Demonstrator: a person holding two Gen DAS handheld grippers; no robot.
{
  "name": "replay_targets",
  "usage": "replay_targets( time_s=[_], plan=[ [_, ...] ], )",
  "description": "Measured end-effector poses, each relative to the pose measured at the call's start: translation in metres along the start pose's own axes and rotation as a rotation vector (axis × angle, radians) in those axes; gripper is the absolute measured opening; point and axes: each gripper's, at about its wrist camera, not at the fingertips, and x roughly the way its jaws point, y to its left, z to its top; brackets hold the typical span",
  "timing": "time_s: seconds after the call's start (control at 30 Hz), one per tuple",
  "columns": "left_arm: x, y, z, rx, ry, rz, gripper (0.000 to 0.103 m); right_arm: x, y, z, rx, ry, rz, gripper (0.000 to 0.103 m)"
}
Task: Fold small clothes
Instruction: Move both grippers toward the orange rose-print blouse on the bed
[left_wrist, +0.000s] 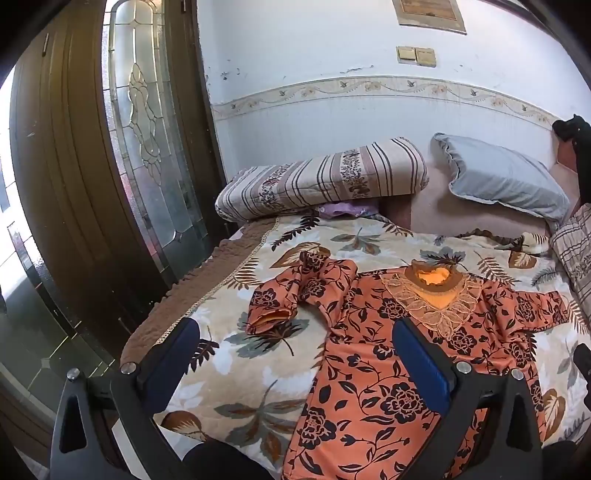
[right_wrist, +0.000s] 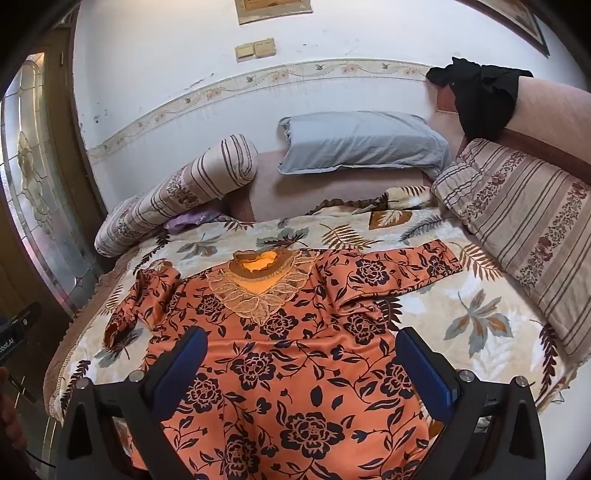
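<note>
A: Both sets of fingers spread wide, nothing between the blue pads of the left gripper (left_wrist: 295, 354) or right gripper (right_wrist: 303, 360).

B: The orange floral dress (right_wrist: 280, 354), smooth, lies flat on the leaf-print blanket (right_wrist: 461, 306) beneath them, untouched, lace collar farthest. Beyond, a grey pillow (right_wrist: 362, 144).

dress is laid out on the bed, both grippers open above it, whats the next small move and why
Probably bring the left gripper to the crumpled sleeve and pull it out flat. That sleeve is bunched and doubled over beside the orange floral dress, while the other sleeve lies nearly straight on the bedspread. Both grippers, including the right gripper, hold nothing, so either is free.
</note>
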Motion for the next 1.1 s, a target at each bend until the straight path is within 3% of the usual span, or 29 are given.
replay_targets(
  time_s=[0.43,0.6,0.8,0.97,1.1],
  plan=[
    [-0.049,0.003,-0.007,0.022,-0.066,0.016,0.103,-0.042,-0.014,-0.005,0.022,-0.055,0.023,0.103],
    [-0.051,-0.002,-0.006,0.033,-0.072,-0.003,0.103,-0.052,-0.023,-0.004,0.028,-0.068,0.006,0.103],
    [-0.014,-0.019,0.0,0.025,-0.058,-0.082,0.103,-0.036,-0.038,0.004,0.038,-0.047,-0.046,0.103],
    [0.054,-0.052,0.004,0.054,0.04,-0.134,0.103,0.01,-0.06,0.012,0.086,0.002,-0.101,0.103],
    [0.077,-0.066,0.004,0.08,0.08,-0.144,0.103,0.037,-0.08,0.018,0.138,0.007,-0.132,0.103]
  ],
)
